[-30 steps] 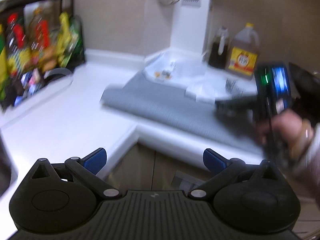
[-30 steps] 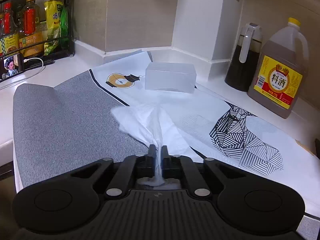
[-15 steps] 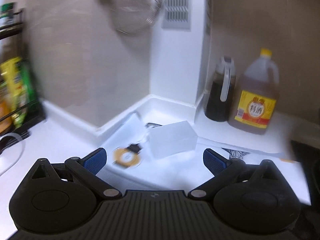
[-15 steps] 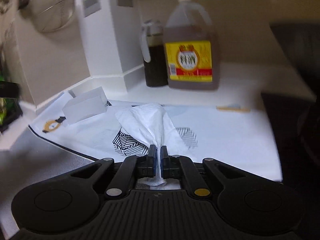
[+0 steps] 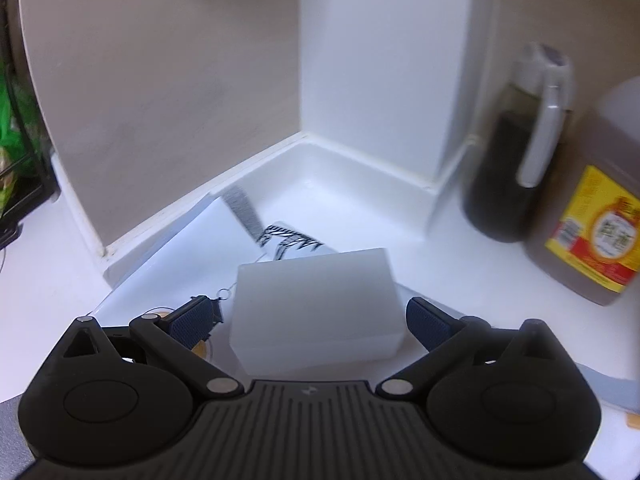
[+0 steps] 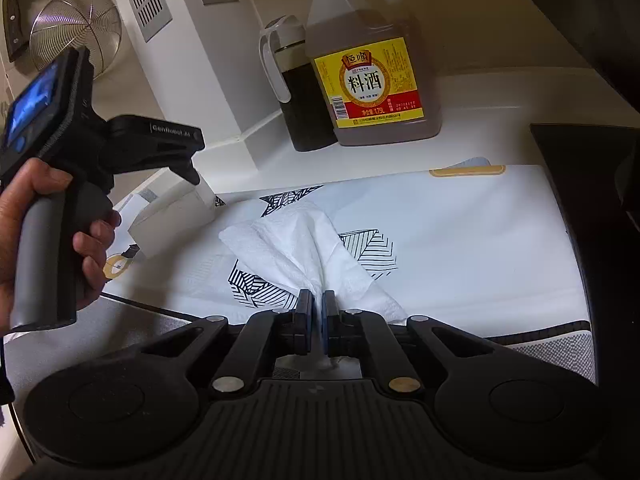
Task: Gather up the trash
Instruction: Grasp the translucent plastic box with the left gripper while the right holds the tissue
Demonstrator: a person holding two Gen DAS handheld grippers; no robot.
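Since half a second ago the left gripper (image 5: 308, 318) has closed in on the translucent white rectangular plastic box (image 5: 314, 308), which now fills the gap between its wide-spread blue-padded fingers (image 5: 188, 319); neither pad touches the box. In the right wrist view the person's left hand (image 6: 52, 236) grips the grey handle, near left, with that gripper's tip at the box (image 6: 172, 216).

Nearest in the right view, the right gripper (image 6: 316, 318) has its fingers (image 6: 305, 316) pressed narrow on the crumpled white paper tissue (image 6: 296, 248), which fans out away from them above the white printed cloth with black geometric line drawings (image 6: 460, 240). That cloth lies on the white counter (image 6: 480, 120), partly over a grey textured mat (image 6: 560, 344).

Farther back, against the white corner pillar, a dark sauce jug with a grey handle (image 6: 292, 92) stands just left of a large brown cooking-wine bottle with a yellow label (image 6: 372, 68). A wire mesh strainer (image 6: 76, 32) hangs on the far left wall.
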